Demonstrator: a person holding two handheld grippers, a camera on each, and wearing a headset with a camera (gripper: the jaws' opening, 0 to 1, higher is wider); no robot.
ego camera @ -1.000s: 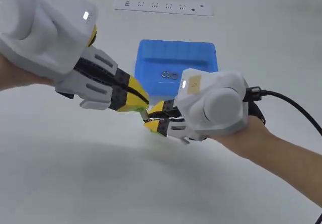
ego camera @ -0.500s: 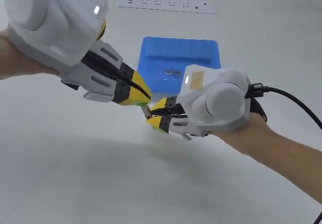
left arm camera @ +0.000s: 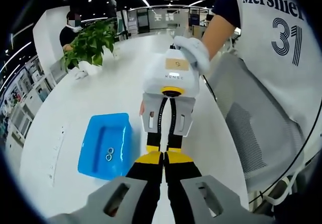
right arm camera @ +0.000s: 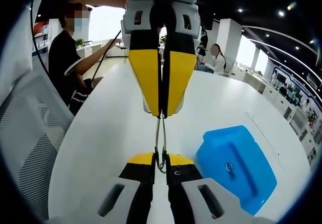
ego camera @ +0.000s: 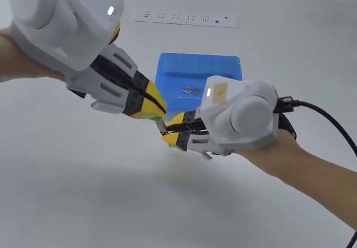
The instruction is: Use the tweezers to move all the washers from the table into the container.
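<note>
Tweezers [right arm camera: 160, 133] span left tongs [ego camera: 158, 113] and right tongs [ego camera: 170, 135]; container [ego camera: 223, 65], power strip [ego camera: 186, 18] behind.

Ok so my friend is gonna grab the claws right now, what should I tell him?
Left claw: shut on one end of the tweezers.
Right claw: shut on the other end. The two claws point at each other, with the tweezers stretched between them.
Things: the blue container sits on the table, just behind the claws.
Done: two washers lie inside the container.
Left: let one claw take the tweezers alone. I cannot tell whether more washers wait on the table, so look around, then pick up any that do and drop them in.
</note>
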